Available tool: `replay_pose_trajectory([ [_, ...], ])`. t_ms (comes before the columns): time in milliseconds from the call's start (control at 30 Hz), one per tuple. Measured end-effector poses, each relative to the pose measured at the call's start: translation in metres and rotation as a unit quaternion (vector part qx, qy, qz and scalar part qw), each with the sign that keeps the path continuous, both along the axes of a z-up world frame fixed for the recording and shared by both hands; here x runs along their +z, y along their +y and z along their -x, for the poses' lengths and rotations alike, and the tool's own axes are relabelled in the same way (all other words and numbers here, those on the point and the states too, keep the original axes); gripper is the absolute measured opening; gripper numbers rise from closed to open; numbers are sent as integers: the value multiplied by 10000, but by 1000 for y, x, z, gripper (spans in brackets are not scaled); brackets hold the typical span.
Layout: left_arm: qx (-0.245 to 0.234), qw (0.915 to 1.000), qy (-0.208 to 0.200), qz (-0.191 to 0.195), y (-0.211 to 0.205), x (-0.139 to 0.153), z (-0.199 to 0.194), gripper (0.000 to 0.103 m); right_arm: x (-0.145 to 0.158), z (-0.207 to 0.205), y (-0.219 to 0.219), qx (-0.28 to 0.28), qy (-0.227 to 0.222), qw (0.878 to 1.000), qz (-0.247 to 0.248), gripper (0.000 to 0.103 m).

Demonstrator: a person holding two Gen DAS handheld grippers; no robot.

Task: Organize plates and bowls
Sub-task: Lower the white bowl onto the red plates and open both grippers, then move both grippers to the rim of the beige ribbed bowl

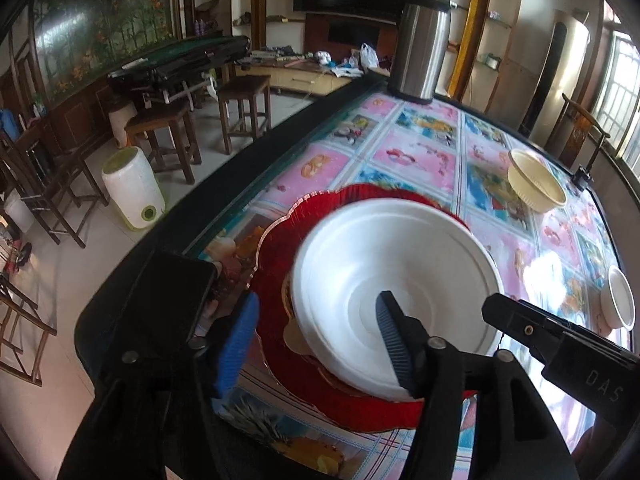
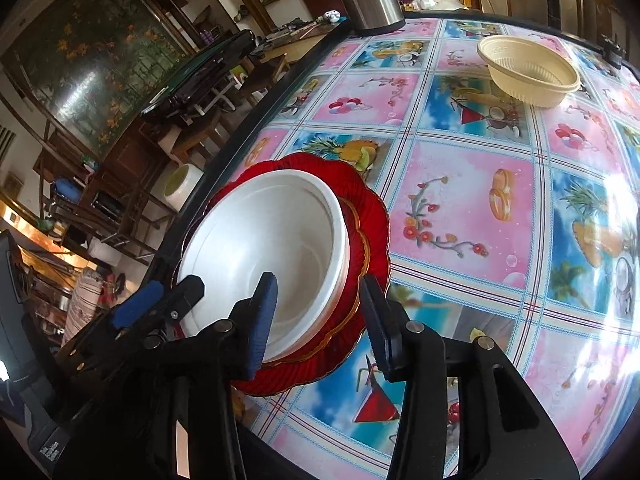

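White foam bowl (image 1: 400, 280) sits upright inside a red scalloped plate (image 1: 320, 216) with a gold edge; the pair rests on the table (image 1: 420, 148) near its dark left rim, on a glossy cloth printed with pink and blue fruit squares. In the right wrist view the same bowl (image 2: 272, 248) fills most of the red plate (image 2: 372, 216), whose fluted border shows around it.

Left gripper (image 1: 316, 340): jaws spread. One blue ribbed pad hangs outside the bowl over the plate's left border, the other inside the bowl above its floor; the bowl's near wall lies between them, with no pad pressing on it that I can see. Right gripper (image 2: 316, 320): jaws parted, straddling the near right rim of bowl and plate. The left pad is inside the bowl close to its wall, the right pad stands clear of the plate's edge. Contact on the inner pad cannot be settled.

Farther out: a cream ribbed plastic bowl (image 2: 528, 68) stands well apart toward the far side of the table, a small white bowl (image 1: 620, 300) sits at the right edge, and a steel thermos jug (image 1: 420, 52) stands at the far rim. Off the table, wooden stools (image 1: 168, 140) and a white plastic drum (image 1: 132, 188) stand on the tiled floor.
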State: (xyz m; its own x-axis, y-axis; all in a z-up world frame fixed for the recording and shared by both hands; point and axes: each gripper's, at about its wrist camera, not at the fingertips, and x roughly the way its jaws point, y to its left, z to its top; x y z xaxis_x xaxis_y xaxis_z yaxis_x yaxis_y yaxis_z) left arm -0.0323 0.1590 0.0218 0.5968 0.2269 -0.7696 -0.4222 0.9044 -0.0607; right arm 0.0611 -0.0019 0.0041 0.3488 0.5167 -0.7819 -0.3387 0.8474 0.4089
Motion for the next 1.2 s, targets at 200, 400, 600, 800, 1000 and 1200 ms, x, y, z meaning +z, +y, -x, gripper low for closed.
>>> replay_pose_trajectory([
  [200, -8, 9998, -77, -189, -4, 6, -2, 66, 12, 6, 0, -30, -244, 9996, 148, 43],
  [400, -116, 9996, -90, -240, -16, 9, -9, 66, 21, 8, -6, -75, -448, 9986, 279, 43],
  [600, -309, 9991, -126, -273, -34, 13, -20, 66, 22, 2, -27, -305, -460, 9981, 263, 43],
  [800, -566, 9978, -99, -329, -59, 15, -40, 71, 21, -6, -49, -513, -390, 9977, 208, 43],
  [1000, -767, 9964, -59, -350, -81, 15, -63, 72, 20, -18, -75, -779, -395, 9958, 256, 43],
  [1200, -895, 9954, -26, -336, -101, 15, -85, 72, 20, -33, -104, -1114, -435, 9922, 355, 43],
])
